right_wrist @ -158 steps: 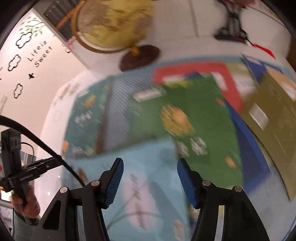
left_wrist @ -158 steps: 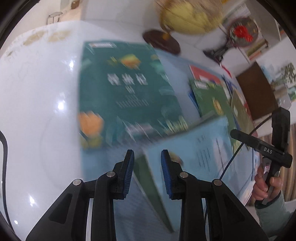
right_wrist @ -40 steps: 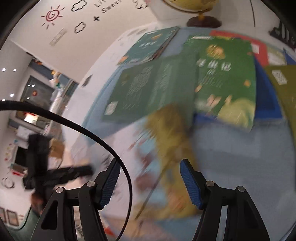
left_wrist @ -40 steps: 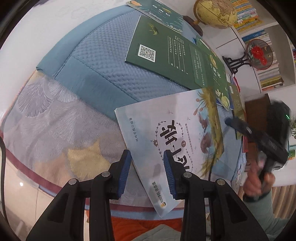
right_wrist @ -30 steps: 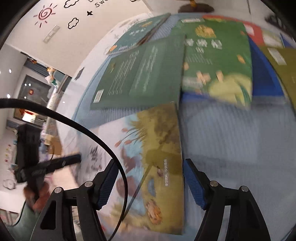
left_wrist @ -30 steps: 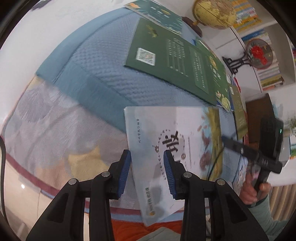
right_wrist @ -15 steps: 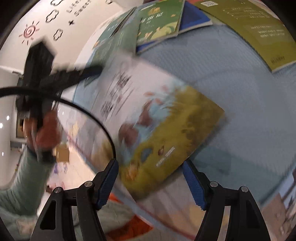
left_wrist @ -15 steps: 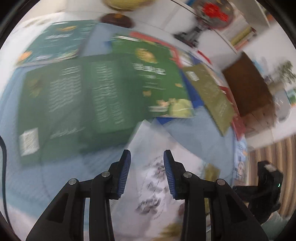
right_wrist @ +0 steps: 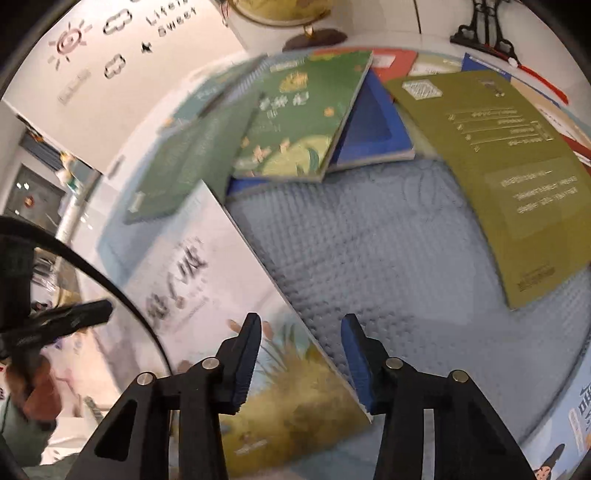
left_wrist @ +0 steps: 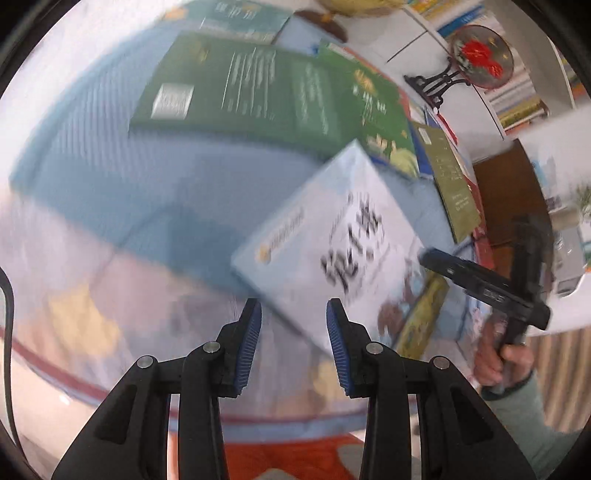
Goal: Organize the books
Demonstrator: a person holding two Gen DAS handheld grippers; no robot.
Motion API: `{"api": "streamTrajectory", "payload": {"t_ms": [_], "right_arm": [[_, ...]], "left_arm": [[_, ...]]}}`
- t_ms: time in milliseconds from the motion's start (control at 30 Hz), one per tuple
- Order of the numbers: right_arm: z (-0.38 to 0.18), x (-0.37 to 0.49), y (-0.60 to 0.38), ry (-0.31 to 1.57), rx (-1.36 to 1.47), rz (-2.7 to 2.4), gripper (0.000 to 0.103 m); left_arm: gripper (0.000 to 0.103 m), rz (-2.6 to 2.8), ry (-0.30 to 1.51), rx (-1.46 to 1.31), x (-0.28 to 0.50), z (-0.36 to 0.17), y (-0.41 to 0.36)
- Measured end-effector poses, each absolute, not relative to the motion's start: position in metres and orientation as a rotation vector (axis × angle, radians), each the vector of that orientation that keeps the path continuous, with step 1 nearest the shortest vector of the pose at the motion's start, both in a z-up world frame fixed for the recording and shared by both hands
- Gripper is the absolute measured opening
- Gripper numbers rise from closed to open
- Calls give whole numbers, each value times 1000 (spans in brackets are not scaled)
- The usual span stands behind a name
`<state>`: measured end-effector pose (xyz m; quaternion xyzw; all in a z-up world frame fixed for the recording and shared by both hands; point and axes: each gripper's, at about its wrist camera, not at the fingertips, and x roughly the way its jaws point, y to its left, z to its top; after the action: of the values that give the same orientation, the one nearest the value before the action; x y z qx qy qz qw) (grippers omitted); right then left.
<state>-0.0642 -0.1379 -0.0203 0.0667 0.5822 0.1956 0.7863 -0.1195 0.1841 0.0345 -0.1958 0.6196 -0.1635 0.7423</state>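
While closing over the long edge of the pale, glossy paperback picture book (right_wrist: 207, 280), with pads not yet pressing, risks catching only the top cover with the right gripper (right_wrist: 301, 343). Could fan open, or skid askew across the soft blue quilted cloth (right_wrist: 369, 240) where lying flat and slanted. Left gripper (left_wrist: 293, 332): slightly parted, empty, near the book's corner. Beyond, overlapping green book (right_wrist: 295, 122) and olive book (right_wrist: 517, 177); yellow globe (right_wrist: 280, 11), white wall.
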Motion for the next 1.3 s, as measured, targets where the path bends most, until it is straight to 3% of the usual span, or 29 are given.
{"api": "streamTrajectory", "payload": {"t_ms": [400,533,667,933,1167,1300], "right_arm": [[-31,-159,-89,1384,214,471,47],[-29,-184,-70,1346,114,435,47],[-32,-182,-76,1331,208,398,47],[-36,-186,-87,1287,351,382,47],[-40,-194,-108,1256,503,354,47],[-37,-198,-106,1251,506,337,49]], "left_arm": [[33,-488,1338,-465,-138,20,183],[33,-506,1348,-468,-151,19,188],[33,-518,1341,-483,-165,22,189],[32,-641,1170,-561,-180,73,185],[14,-566,1250,-337,-181,46,153],[15,-557,1282,-342,-184,35,143]]}}
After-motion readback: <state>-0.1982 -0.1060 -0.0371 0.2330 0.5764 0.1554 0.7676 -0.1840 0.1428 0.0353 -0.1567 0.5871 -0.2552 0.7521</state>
